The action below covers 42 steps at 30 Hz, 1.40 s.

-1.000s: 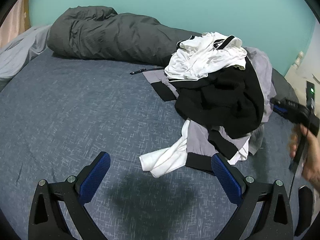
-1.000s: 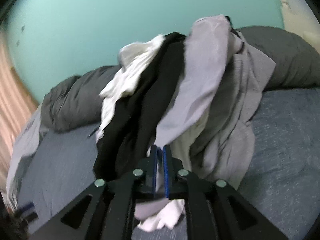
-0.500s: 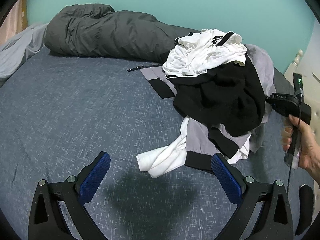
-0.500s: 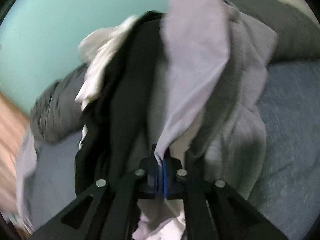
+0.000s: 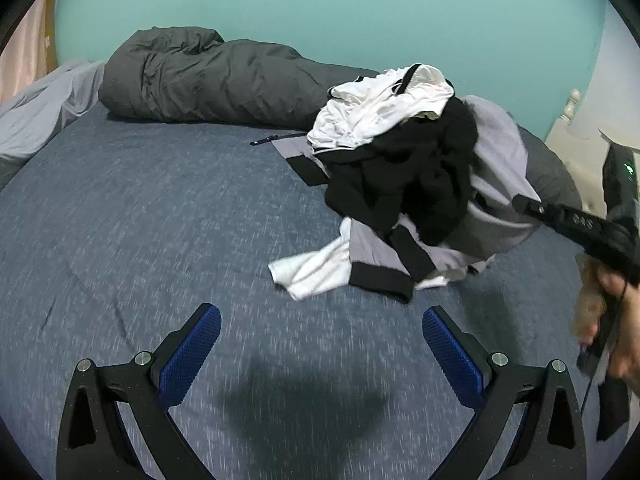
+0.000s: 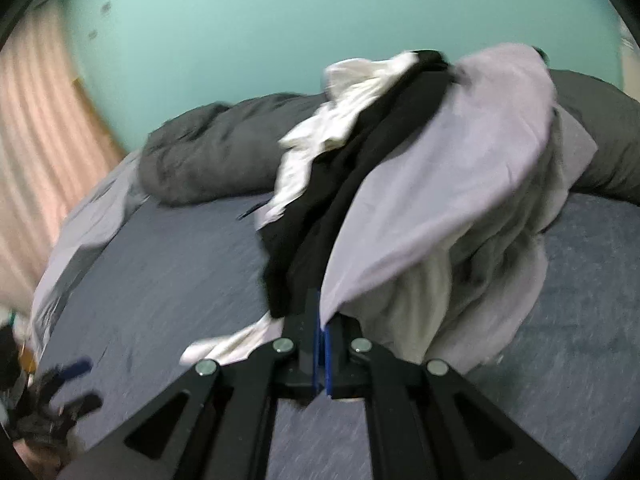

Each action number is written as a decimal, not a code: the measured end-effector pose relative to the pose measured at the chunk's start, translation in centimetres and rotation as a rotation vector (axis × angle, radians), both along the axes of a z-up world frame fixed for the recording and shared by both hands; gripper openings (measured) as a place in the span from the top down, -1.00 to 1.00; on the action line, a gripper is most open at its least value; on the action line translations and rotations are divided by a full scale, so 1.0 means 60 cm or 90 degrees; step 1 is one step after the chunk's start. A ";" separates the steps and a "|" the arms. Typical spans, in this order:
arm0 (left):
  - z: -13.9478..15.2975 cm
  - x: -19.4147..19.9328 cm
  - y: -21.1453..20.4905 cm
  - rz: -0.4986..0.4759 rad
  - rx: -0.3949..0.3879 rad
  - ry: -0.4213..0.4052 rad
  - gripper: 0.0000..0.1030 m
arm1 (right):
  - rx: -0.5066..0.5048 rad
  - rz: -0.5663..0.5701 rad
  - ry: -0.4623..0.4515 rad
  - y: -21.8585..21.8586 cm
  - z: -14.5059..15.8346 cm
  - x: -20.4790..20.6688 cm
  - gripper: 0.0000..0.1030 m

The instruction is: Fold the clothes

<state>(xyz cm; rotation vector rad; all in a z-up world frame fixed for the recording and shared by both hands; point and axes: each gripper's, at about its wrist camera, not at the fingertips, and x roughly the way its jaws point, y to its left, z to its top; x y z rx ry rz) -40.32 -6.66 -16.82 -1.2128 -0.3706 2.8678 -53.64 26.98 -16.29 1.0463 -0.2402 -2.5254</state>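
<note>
A blue-grey bed sheet (image 5: pixel 132 216) is filling most of both views. A dark grey duvet (image 5: pixel 208 80) is lying bunched along the turquoise wall (image 5: pixel 320 4) in the upper half of the left wrist frame. The pile of clothes (image 5: pixel 404 184) is sitting on the sheet at centre right of that frame, with white pieces on top, black ones in the middle and a pale grey garment (image 6: pixel 444 192) draped down its right side. The left gripper (image 5: pixel 320 352) is hovering low at the bottom of its frame, its blue pads spread wide apart and grasping nothing. The right gripper (image 6: pixel 322 320), at lower centre of its own frame, is clenching an edge of the pale grey garment, pads pressed together. A hand (image 5: pixel 616 320) is holding that tool at the left wrist frame's right edge.
</note>
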 end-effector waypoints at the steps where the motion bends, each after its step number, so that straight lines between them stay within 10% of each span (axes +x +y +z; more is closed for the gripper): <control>1: -0.001 0.012 0.002 -0.002 0.001 0.003 -0.99 | -0.005 0.005 0.002 -0.005 0.001 0.022 0.98; 19: -0.029 0.267 -0.007 -0.005 0.000 0.049 -0.99 | -0.051 0.117 0.030 -0.114 -0.055 0.393 0.98; 29: -0.026 0.361 -0.032 0.014 0.031 0.027 -0.99 | -0.064 -0.023 -0.044 -0.072 -0.064 0.481 0.88; 32: -0.035 0.365 -0.033 0.015 0.037 0.032 -0.99 | -0.036 -0.079 -0.038 -0.047 -0.048 0.473 0.05; 42: -0.116 0.352 -0.028 -0.001 0.039 0.023 -0.99 | 0.000 -0.076 -0.109 -0.059 -0.119 0.395 -0.36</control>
